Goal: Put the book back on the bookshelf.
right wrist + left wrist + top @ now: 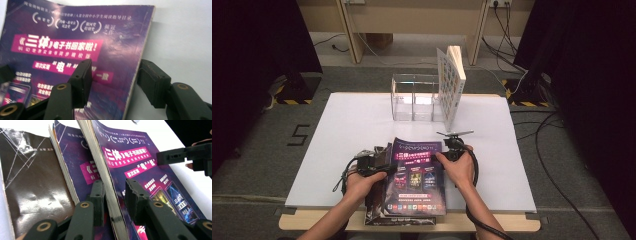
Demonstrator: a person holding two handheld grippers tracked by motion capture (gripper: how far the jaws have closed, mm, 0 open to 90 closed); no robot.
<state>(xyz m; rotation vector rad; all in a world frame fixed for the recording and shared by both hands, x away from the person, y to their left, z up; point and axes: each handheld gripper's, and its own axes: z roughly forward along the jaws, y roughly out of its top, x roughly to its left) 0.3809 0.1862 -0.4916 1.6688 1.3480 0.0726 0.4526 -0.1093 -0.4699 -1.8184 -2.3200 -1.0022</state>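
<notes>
Left gripper (113, 195) jaws astride the purple book's (417, 175) page edge, clamped or not cannot tell. Right gripper (113, 80) jaws apart astride the book's right edge, not pressing. Book lies at near table (352, 125) edge, clear organizer (414, 97) well behind it.

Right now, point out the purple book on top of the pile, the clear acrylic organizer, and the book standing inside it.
purple book (419, 180), high view, middle of its front cover.
clear acrylic organizer (404, 102), high view, its left compartment's front wall.
standing book (450, 89), high view, middle of its patterned cover.
</notes>
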